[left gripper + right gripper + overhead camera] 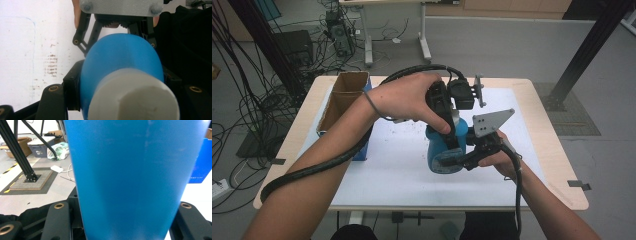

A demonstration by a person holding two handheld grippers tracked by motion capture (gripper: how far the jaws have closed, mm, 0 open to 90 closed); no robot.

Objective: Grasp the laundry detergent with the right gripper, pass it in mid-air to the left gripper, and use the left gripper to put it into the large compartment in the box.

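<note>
A blue bottle [439, 150] with a white cap [135, 100] stands on the white mat [387, 165]. My left gripper [454, 125] comes down from above, a hand wrapped over it. In the left gripper view its black jaws sit on either side of the cap, left gripper [123, 83] shut on it. My right gripper [451, 156] reaches in from the right and is shut on the blue body. The bottle [130, 177] sits between the right gripper [123, 215] jaws. The right gripper's grey plate [120, 7] shows beyond the bottle [120, 55].
An open cardboard box [344, 97] with a blue carton [362, 150] beside it stands at the table's left. The blue carton [201, 162] lies behind the bottle. Cables lie on the floor to the left. A black frame post [587, 50] rises at the back right.
</note>
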